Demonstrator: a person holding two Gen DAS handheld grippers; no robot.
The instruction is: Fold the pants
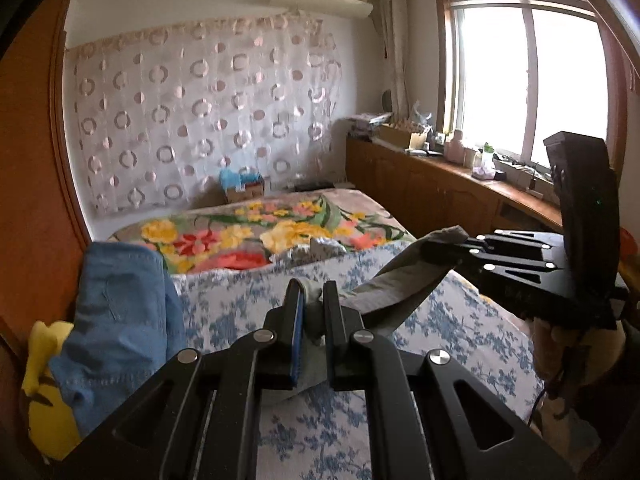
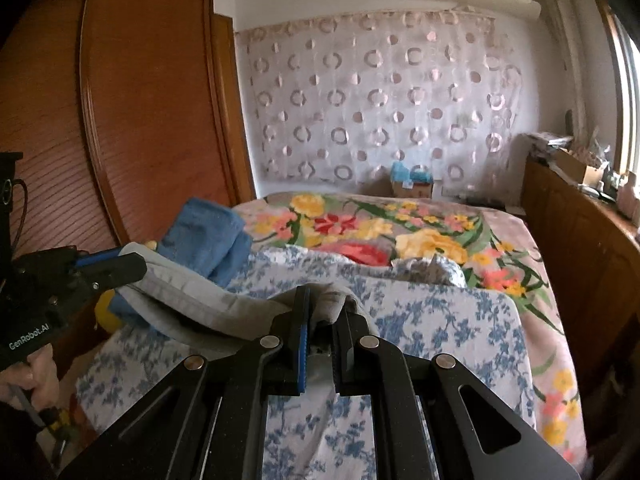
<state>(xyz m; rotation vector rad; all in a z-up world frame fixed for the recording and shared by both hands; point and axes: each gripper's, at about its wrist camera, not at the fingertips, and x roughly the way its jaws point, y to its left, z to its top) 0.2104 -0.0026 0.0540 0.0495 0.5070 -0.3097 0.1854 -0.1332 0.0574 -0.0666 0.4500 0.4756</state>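
Grey pants (image 1: 400,284) hang stretched between my two grippers above a blue-and-white floral sheet (image 1: 460,340) on the bed. In the left wrist view my left gripper (image 1: 313,292) is shut on one bunched grey corner, while the right gripper (image 1: 436,248) pinches the other end at mid right. In the right wrist view the right gripper (image 2: 324,300) is shut on grey cloth, and the pants (image 2: 192,300) run left to the left gripper (image 2: 136,266), also clamped on them. A hand (image 2: 40,372) holds that gripper's handle.
Folded blue jeans (image 1: 120,312) lie on a yellow soft thing (image 1: 44,384) at the bed's left side. A flowered blanket (image 2: 420,236) covers the far half of the bed. A wooden wardrobe (image 2: 132,112) stands on the left, and a cluttered wooden counter (image 1: 460,176) runs under the window.
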